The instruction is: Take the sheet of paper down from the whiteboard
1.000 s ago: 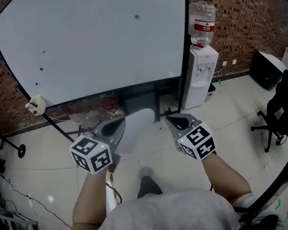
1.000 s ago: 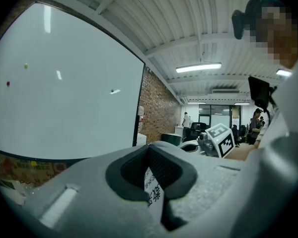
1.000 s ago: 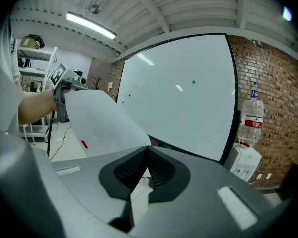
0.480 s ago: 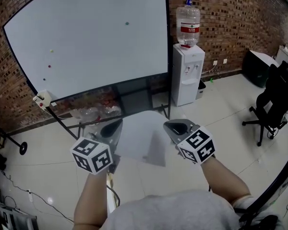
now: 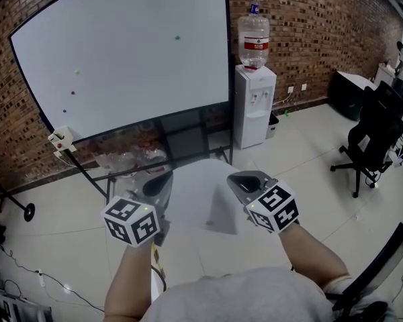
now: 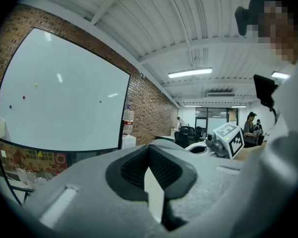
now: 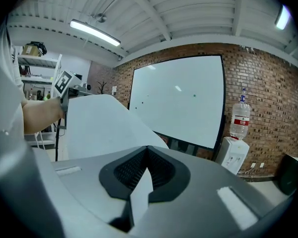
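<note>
Paper [image 5: 198, 193] is down from the whiteboard [image 5: 121, 52] and hangs in the air between my two claws, well apart from the board and above the tiled floor [image 5: 309, 173]. My left claw [image 5: 162, 181] is clenched on its left edge: in the left gripper view a thin white strip of the sheet runs down between the closed pads. My right claw [image 5: 236, 178] is clenched on the right edge, and in the right gripper view the sheet fans away from the pads toward the other claw, with a soft bow in it. So I judge the taking-down itself done, and the step in hand is carrying the sheet clear without harming it. To do that well I want both grips firm, since each bites only a narrow margin and a slack one would let that side droop. The two hands should move as a pair, at like height and with the same gap between them. Pulling apart could tear the sheet at the pads, and closing in would crease the bow into a fold. Behind the sheet the board shows only a few small dots [image 5: 177, 37], and beside it a water cooler [image 5: 253, 106] stands against the brick wall [image 5: 309, 32], well out of my way.
</note>
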The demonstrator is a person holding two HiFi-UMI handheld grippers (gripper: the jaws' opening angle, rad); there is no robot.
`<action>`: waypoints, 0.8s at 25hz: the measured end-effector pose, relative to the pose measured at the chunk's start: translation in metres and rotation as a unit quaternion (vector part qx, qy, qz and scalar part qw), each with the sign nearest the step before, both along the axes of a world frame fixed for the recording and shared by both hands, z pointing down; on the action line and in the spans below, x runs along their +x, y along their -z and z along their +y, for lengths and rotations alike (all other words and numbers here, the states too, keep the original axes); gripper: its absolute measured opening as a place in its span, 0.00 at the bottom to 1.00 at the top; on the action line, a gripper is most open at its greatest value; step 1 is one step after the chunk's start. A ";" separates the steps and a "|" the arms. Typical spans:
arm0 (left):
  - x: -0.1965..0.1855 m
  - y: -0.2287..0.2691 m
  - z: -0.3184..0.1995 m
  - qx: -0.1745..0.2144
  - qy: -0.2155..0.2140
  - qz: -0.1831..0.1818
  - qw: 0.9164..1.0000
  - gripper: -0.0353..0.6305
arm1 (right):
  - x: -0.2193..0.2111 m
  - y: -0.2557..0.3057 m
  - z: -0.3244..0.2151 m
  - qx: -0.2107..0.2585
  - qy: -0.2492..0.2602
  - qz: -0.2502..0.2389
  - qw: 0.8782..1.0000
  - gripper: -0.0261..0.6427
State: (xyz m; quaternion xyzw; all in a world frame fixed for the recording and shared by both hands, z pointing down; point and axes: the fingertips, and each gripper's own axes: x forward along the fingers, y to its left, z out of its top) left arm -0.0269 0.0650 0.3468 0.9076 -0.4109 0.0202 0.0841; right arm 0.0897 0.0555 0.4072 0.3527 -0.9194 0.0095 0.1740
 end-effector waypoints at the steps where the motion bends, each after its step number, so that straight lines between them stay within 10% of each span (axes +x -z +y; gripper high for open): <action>1: -0.001 0.000 0.005 0.001 -0.002 0.000 1.000 0.06 | -0.002 0.000 0.005 -0.002 0.000 -0.001 1.000 0.04; 20: -0.011 0.006 0.067 0.011 0.003 -0.016 1.000 0.05 | -0.023 0.010 0.065 0.006 0.023 -0.001 1.000 0.04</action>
